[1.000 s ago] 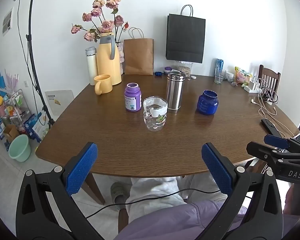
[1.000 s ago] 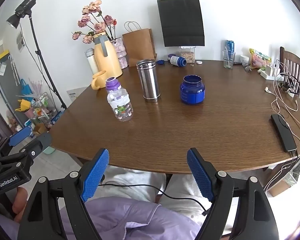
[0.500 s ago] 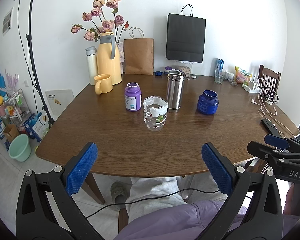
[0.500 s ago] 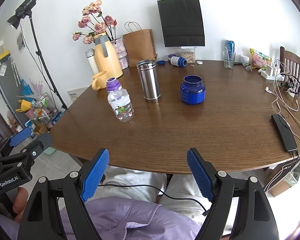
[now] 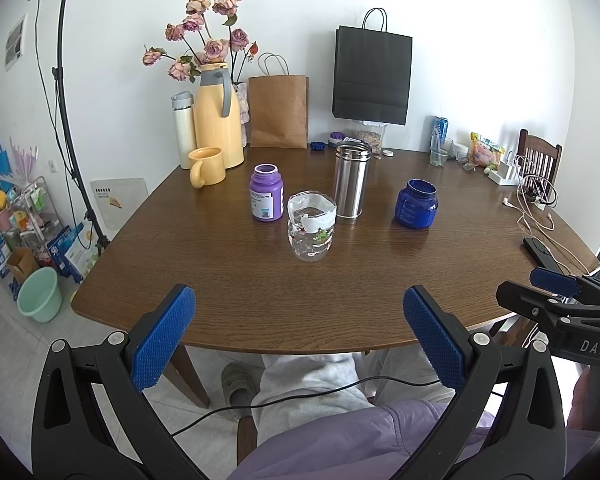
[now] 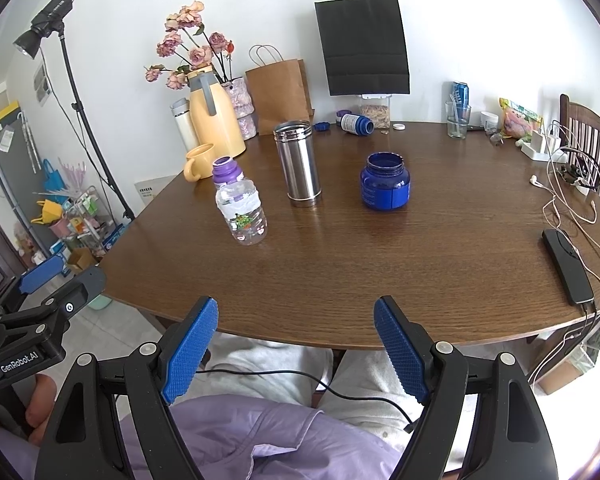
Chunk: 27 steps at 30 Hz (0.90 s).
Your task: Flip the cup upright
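Observation:
A steel tumbler (image 5: 351, 179) (image 6: 299, 162) stands on end mid-table, and I cannot tell which end is up. A clear plastic cup (image 5: 311, 226) (image 6: 242, 212) with a white band stands in front of it, beside a purple jar (image 5: 266, 193). A blue jar (image 5: 417, 203) (image 6: 385, 181) sits to the right, mouth up. A yellow mug (image 5: 206, 166) rests mouth up at the back left. My left gripper (image 5: 299, 296) and right gripper (image 6: 296, 304) both hang open before the table's near edge, nothing between the fingers.
The round wooden table (image 5: 260, 300) carries a yellow jug (image 5: 218, 118) with flowers, paper bags (image 5: 279, 110), a glass (image 6: 458, 120), a phone (image 6: 568, 266) and cables at the right. A light stand (image 5: 66, 120) and shelf clutter stand to the left. The person's lap lies below the grippers.

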Tool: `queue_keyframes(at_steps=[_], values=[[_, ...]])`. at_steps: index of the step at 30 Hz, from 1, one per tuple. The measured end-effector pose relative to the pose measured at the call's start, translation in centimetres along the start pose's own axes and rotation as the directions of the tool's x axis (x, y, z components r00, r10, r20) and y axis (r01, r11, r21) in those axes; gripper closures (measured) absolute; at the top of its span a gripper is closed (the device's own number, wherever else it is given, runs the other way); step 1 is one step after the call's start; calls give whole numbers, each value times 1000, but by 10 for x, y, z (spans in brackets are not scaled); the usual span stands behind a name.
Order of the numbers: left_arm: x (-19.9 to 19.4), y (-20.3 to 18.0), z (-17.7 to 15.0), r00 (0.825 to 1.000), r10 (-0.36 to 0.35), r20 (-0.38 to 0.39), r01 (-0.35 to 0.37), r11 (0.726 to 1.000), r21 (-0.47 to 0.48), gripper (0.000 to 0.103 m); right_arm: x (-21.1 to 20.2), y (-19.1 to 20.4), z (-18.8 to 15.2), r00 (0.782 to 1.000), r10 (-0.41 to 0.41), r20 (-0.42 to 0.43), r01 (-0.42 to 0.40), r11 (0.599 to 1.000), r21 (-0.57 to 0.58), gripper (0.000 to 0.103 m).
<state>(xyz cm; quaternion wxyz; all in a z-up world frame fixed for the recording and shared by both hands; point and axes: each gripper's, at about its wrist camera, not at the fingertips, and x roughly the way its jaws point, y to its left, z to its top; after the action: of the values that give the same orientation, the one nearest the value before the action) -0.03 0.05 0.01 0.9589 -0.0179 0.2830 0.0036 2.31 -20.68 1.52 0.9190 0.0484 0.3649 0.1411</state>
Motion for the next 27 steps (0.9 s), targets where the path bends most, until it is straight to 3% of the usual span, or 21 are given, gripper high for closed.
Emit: queue_keyframes(at_steps=[27], values=[[0, 6, 0, 1000, 1, 3, -1, 1000, 4, 0, -3, -2, 4, 1000, 1, 8, -1, 1000, 2, 19]])
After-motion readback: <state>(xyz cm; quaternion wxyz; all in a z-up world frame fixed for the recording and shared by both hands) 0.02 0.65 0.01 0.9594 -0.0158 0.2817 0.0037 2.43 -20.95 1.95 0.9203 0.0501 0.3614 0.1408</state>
